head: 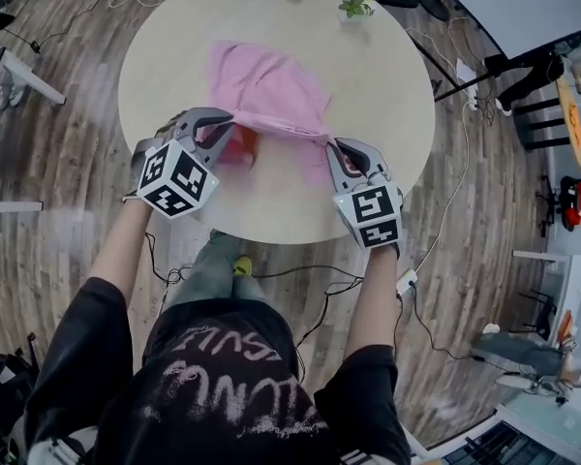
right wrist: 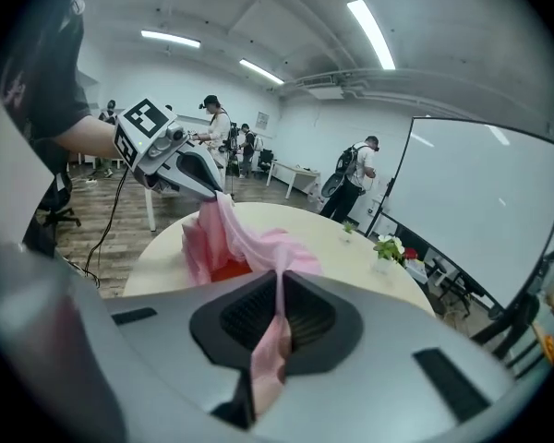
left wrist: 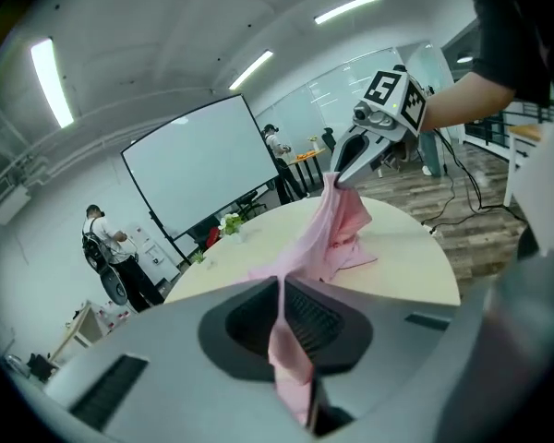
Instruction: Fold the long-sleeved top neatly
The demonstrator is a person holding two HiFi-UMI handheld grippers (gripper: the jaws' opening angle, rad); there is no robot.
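The left gripper (head: 229, 122) and the right gripper (head: 330, 145) are each squeezed shut on the near edge of the pink top (head: 269, 87), so that edge runs straight across from hand to hand, lifted off the round table (head: 392, 76). The rest lies on the table beyond them, away from the person, with neither hand nearer. I count one top, two grippers and two little plants (head: 355, 5).

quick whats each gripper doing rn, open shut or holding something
Left gripper: shut on the pink top, fabric pinched between its jaws.
Right gripper: shut on the pink top too.
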